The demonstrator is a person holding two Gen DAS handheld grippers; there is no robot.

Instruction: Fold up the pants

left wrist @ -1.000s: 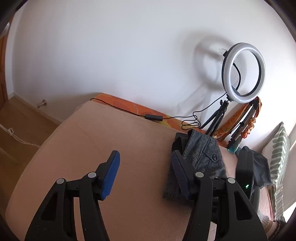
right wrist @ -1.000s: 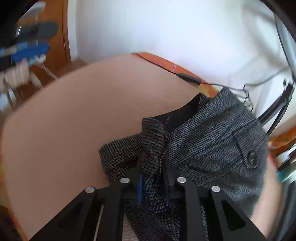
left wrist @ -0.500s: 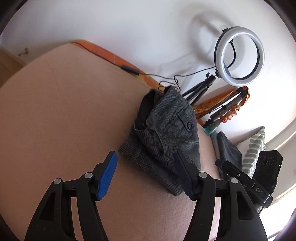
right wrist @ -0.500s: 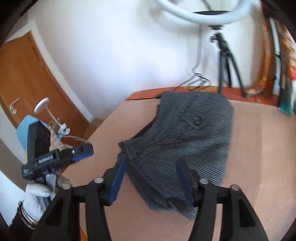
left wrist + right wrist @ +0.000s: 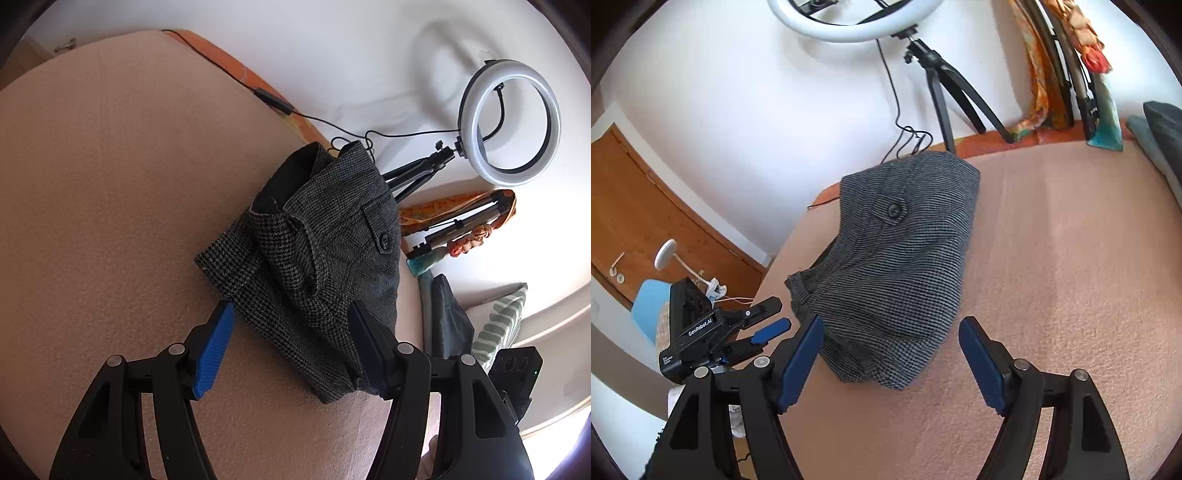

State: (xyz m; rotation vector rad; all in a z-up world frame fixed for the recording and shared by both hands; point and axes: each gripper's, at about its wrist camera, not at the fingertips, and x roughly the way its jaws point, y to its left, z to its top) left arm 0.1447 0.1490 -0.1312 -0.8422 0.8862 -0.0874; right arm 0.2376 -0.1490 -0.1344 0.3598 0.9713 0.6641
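While the pants lie in a loose, lumpy bundle on the pink bedspread, close to its far edge by the wall, you are between grasps: the fold looks roughed in, not finished. From the left wrist view the waistband gapes open at the far end, a flap stands up across the middle, and a corner of houndstooth cloth sticks out to the left; the buttoned pocket faces up. By the look of it, your next move calls for flattening or tucking that stray corner and squaring the bundle, so you will want a low approach to an edge, not the bulk.

Your left gripper hangs over the near end of the bundle with its jaws standing apart and steady. The blue pad sits just at the cloth's left edge and the dark pad overlaps the right side, but neither visibly presses; it holds nothing.

Your right gripper is opening its jaws at this moment. The near end of the bundle lies between the pads, with clear gaps on both sides, so nothing is gripped.

Beyond the pants, the ring light on its tripod stands against the wall, its cable trailing along the bed's edge.
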